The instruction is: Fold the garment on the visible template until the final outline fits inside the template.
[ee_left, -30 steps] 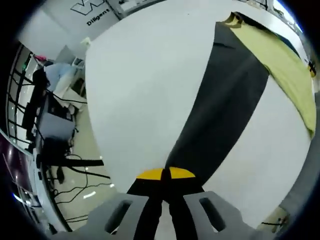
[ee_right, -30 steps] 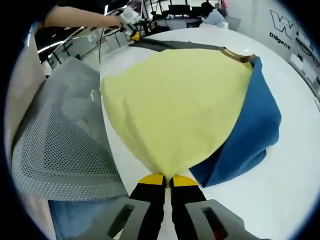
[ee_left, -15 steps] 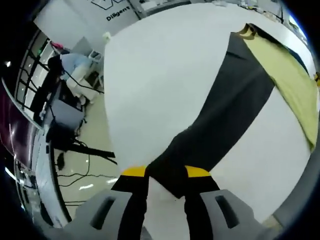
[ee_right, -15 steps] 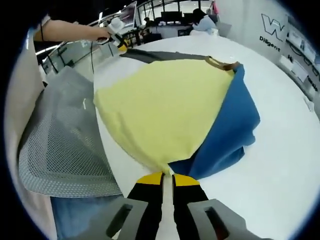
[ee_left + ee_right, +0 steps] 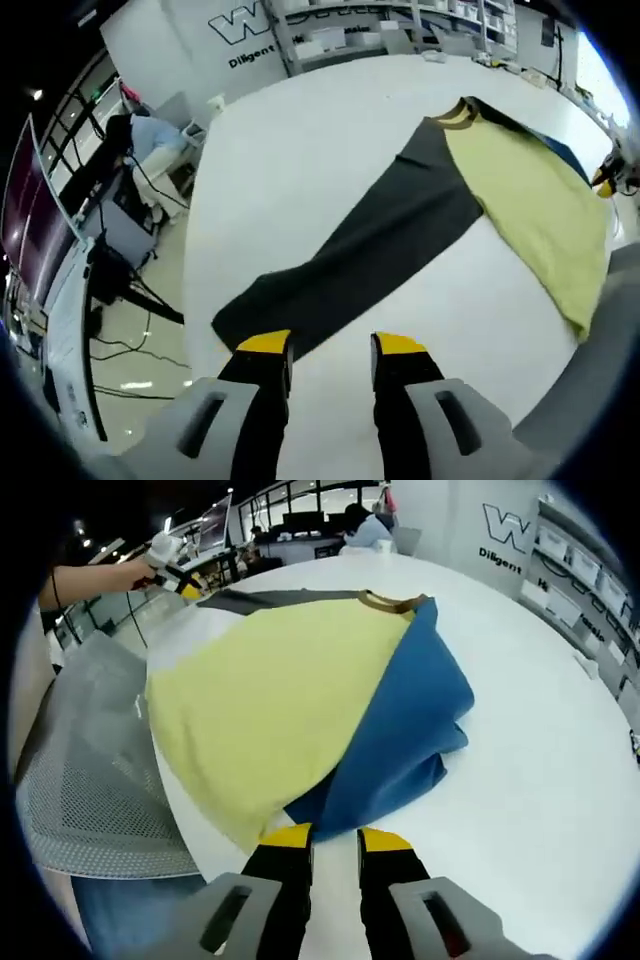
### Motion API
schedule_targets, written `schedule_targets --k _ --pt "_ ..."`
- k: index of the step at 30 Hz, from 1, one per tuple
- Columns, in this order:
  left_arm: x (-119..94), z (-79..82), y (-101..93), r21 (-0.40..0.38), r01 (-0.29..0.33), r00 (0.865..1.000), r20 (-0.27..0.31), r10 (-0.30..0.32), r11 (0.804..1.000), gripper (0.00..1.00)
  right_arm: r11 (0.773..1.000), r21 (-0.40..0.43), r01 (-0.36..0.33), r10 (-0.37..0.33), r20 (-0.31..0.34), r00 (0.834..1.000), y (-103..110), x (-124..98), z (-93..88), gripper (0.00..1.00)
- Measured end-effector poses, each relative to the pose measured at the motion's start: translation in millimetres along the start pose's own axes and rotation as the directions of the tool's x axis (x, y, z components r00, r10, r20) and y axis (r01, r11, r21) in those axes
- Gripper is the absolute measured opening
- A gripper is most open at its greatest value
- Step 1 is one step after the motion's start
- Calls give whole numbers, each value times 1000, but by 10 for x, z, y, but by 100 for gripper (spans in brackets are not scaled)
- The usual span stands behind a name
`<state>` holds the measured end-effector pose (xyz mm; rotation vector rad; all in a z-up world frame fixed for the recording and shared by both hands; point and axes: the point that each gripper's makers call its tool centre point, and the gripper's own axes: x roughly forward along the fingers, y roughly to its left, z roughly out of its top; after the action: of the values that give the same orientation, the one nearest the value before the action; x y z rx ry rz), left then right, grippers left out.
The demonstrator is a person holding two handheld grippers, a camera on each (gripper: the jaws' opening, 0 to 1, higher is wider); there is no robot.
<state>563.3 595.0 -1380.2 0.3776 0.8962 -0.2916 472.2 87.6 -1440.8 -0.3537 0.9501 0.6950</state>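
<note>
A white table (image 5: 560,740) carried a garment (image 5: 270,690) lying flat on it: a yellow body panel, a dark grey sleeve (image 5: 350,260) stretched out straight, and a blue part (image 5: 410,730) folded alongside.

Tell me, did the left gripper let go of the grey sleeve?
Yes. The left gripper has opened and pulled back; the grey sleeve now lies flat on the white table, ahead of its jaws.

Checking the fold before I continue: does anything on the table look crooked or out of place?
Yes. The dark sleeve lies stretched straight out from the yellow body across the table, not folded in. The blue part is bunched unevenly beside the yellow. Both grippers are open, holding nothing.
</note>
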Motion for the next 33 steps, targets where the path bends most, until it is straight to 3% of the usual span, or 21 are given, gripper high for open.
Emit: schedule_targets --k 3,4,5,6,8,9,11,12,16,18,19,22,24,28,29,33 --pt "12 9 -194 3 37 999 15 -37 999 37 1000 -9 27 -27 -39 999 -11 61 -78 15" --pt "15 4 -274 6 45 999 19 -46 999 37 997 2 77 -77 -37 996 -72 46 -80 15" --pt "29 -3 -324 6 54 998 24 -54 999 37 999 -34 41 -42 -26 999 -42 68 -47 13" --pt "17 -7 -423 1 68 997 27 -68 998 36 999 2 54 -53 -33 998 -57 61 -52 11" --pt "3 -25 -584 -6 91 995 35 -91 996 36 999 -35 41 -43 -56 998 -45 58 -67 0" --pt "3 -39 -630 -6 96 995 35 -96 995 35 998 -42 38 -40 -49 998 -35 46 -50 0" --pt "3 -81 -755 -3 116 993 33 -115 993 34 1000 -13 4 -4 -28 1000 14 -12 4 0" --pt "0 -97 -795 -5 122 992 32 -122 992 34 999 5 -36 36 16 999 79 -59 92 0" --pt "-12 -162 -984 15 154 988 26 -154 988 32 990 -21 -136 138 97 986 216 -258 315 0" --pt "-27 -161 -1071 23 173 984 29 -173 985 32 981 -20 -193 194 154 969 283 -389 478 0" --pt "-32 -153 -1106 27 180 983 32 -180 983 32 971 3 -239 234 195 952 327 -461 578 0" --pt "-33 -114 -1279 82 212 976 36 -216 974 34 955 37 -294 274 265 924 327 -583 750 0" --pt "-34 -87 -1412 122 233 970 36 -239 965 35 934 98 -344 290 352 890 290 -682 923 0" --pt "-43 -49 -1602 173 258 963 37 -268 950 35 913 172 -371 254 472 844 133 -830 1167 0" --pt "-52 -40 -1655 179 270 959 36 -280 946 35 897 209 -389 237 516 823 65 -882 1233 0" --pt "-55 -14 -1767 201 292 952 36 -305 935 34 875 298 -380 146 587 797 -227 -965 1299 0"
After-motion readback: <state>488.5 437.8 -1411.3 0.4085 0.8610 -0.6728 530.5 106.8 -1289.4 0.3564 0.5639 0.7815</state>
